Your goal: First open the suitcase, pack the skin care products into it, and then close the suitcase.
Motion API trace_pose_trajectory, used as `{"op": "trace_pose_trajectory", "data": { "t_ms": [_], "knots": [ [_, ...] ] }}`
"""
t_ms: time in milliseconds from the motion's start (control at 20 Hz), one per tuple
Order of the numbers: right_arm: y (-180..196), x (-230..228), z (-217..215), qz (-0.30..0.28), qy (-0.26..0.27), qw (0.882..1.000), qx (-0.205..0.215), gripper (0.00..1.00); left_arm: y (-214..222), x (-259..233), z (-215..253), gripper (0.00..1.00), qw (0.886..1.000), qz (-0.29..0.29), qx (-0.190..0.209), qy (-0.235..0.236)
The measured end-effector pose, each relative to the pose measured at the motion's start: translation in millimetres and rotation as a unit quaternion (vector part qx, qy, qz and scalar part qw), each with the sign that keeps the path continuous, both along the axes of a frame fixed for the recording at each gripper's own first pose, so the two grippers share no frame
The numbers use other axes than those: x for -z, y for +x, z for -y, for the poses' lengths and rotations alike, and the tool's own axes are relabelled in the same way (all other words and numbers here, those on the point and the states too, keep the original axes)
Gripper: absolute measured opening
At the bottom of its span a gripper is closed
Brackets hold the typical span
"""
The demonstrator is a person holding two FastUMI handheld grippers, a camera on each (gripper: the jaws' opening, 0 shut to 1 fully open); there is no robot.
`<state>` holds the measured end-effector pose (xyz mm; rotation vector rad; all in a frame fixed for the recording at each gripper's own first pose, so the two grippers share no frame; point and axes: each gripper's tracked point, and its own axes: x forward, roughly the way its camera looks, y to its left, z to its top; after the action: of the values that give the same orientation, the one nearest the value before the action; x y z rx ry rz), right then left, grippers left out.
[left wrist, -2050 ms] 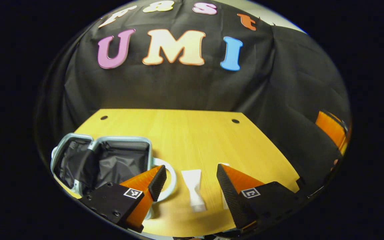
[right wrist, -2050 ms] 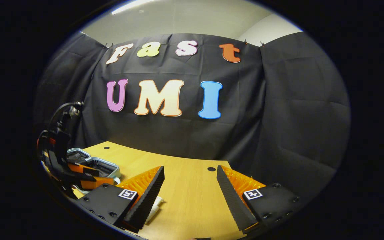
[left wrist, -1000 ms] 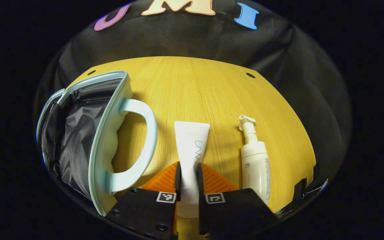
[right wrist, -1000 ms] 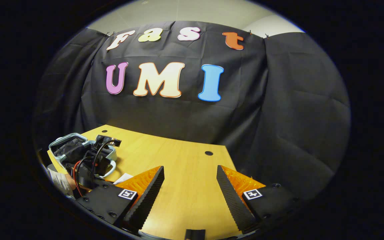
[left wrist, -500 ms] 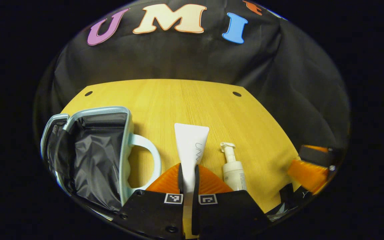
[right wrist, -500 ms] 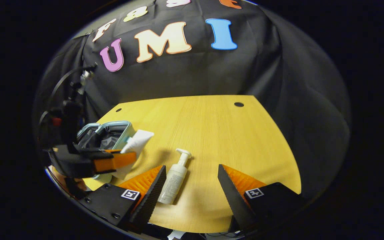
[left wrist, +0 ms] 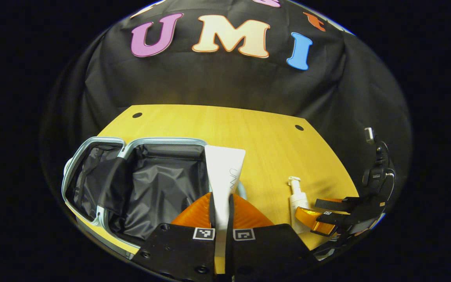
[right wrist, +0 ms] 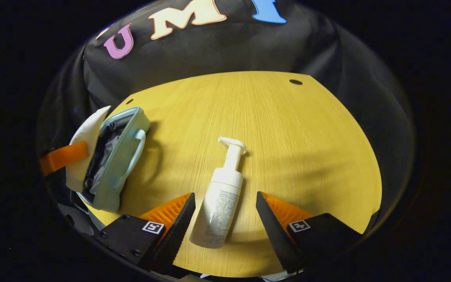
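Observation:
In the left gripper view my left gripper (left wrist: 221,201) is shut on a white tube (left wrist: 224,170), held up over the right edge of the open pale-blue suitcase (left wrist: 159,143) with its dark lining. A white pump bottle (left wrist: 298,201) lies on the table to the right, with the right gripper (left wrist: 319,219) beside it. In the right gripper view my right gripper (right wrist: 225,213) is open, one finger on each side of the lying pump bottle (right wrist: 221,201). The suitcase (right wrist: 121,156) sits at the left with the tube (right wrist: 86,135) above it.
A yellow wooden table (right wrist: 280,129) carries everything, with two small round holes (left wrist: 299,127) near its far edge. Black cloth walls stand close behind the table and to its sides.
My left gripper has carried the tube left, from above the table to over the suitcase's edge. My right gripper has come down and forward so its open fingers straddle the pump bottle.

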<state>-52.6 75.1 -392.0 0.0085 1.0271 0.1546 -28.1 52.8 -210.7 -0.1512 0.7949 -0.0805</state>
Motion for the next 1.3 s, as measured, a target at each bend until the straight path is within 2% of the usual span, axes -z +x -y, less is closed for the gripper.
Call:
{"op": "trace_pose_trajectory", "data": {
  "t_ms": [50,100,150,200,250,300,350,500,650,750,800,900,1150,1300],
  "knots": [
    [-2.9,6.6,0.2,-0.009,-0.006,1.000,0.001,0.98,-2.0,0.8,-8.4,0.03,1.000,-0.002,-0.005,0.002],
    [-4.5,9.6,-2.5,-0.016,-0.003,1.000,0.003,0.93,-3.9,2.3,-16.9,0.02,1.000,-0.003,-0.009,0.004],
    [-7.2,11.2,-4.7,-0.022,0.000,1.000,0.008,0.87,-5.2,2.4,-24.0,0.05,1.000,-0.005,-0.014,0.006],
    [-8.2,16.1,-5.1,-0.021,-0.006,1.000,0.007,0.80,-5.9,2.0,-29.6,0.02,1.000,-0.007,-0.017,0.008],
    [-9.1,12.4,-6.5,-0.018,-0.013,1.000,-0.002,0.62,-6.0,1.7,-34.5,0.06,1.000,-0.007,-0.022,0.008],
    [-6.8,12.9,-6.9,-0.018,-0.018,1.000,-0.009,0.60,-4.8,3.8,-41.0,0.03,1.000,-0.009,-0.028,0.006],
    [-6.5,13.2,-7.6,-0.016,-0.016,1.000,-0.010,0.53,-3.4,5.5,-47.0,0.03,0.999,-0.011,-0.033,0.003],
    [-6.2,7.0,-14.8,-0.021,0.012,1.000,0.003,0.52,-0.7,16.5,-74.2,0.02,0.999,-0.019,-0.047,0.007],
    [2.6,-18.6,-32.7,0.005,0.039,0.999,0.016,0.52,-2.6,40.7,-105.9,0.02,0.997,-0.045,-0.058,0.018],
    [14.4,-41.4,-51.1,0.021,0.066,0.997,0.022,0.52,-4.8,59.8,-121.4,0.02,0.996,-0.067,-0.058,0.028],
    [18.3,-53.0,-61.9,0.027,0.080,0.996,0.024,0.52,-6.4,70.9,-127.9,0.06,0.995,-0.077,-0.058,0.029],
    [26.4,-74.8,-87.1,0.043,0.107,0.993,0.022,0.51,-9.5,86.4,-135.3,0.02,0.994,-0.093,-0.061,0.026],
    [23.0,-101.8,-167.9,0.044,0.154,0.987,-0.014,0.51,-19.7,119.3,-146.3,0.03,0.990,-0.126,-0.068,0.002],
    [22.8,-100.2,-213.6,0.040,0.164,0.985,-0.041,0.51,-15.8,118.9,-149.4,0.03,0.992,-0.115,-0.060,-0.004]
  ]
}}
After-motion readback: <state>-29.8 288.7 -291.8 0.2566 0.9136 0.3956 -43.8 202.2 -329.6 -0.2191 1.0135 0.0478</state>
